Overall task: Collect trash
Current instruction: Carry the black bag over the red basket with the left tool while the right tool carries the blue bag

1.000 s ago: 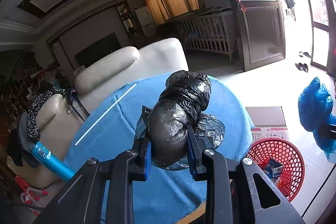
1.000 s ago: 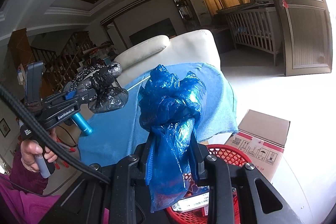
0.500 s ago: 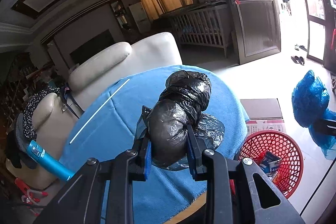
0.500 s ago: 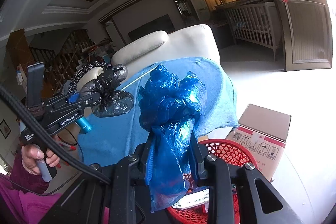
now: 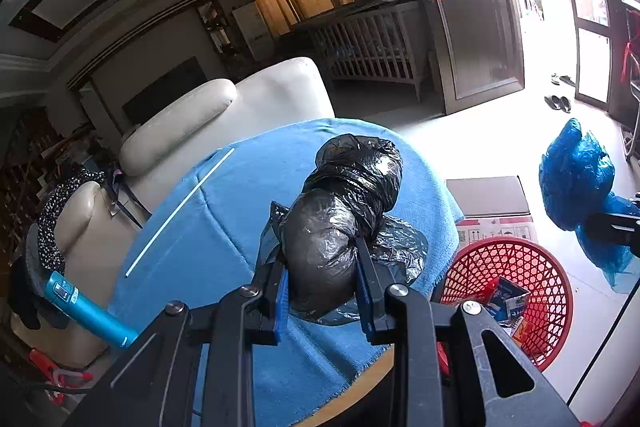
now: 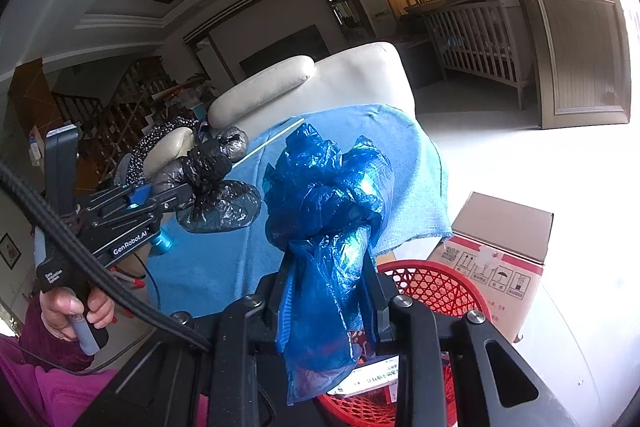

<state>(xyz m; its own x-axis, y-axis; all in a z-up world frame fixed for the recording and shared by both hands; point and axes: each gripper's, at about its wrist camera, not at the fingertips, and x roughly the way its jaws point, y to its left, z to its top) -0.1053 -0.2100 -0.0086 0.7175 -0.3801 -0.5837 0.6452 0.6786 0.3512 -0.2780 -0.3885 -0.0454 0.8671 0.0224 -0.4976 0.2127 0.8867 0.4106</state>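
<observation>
My left gripper point(image 5: 322, 267) is shut on a knotted black trash bag point(image 5: 340, 211) and holds it above the blue-clothed table point(image 5: 224, 227). It also shows in the right wrist view point(image 6: 212, 179). My right gripper point(image 6: 326, 287) is shut on a crumpled blue trash bag point(image 6: 328, 211), held over the red mesh basket point(image 6: 436, 287). The blue bag point(image 5: 576, 179) also shows at the right in the left wrist view, above the basket point(image 5: 516, 263), which holds a small box and scraps.
A white straw point(image 5: 180, 213) lies on the blue cloth. A teal cylinder point(image 5: 88, 311) sticks out at the table's left. A cardboard box point(image 6: 500, 247) stands on the floor beside the basket. Cream armchairs point(image 5: 240, 107) stand behind the table.
Both grippers have shifted slightly, keeping their bags. The black bag has moved a little closer to the blue one and the basket.
</observation>
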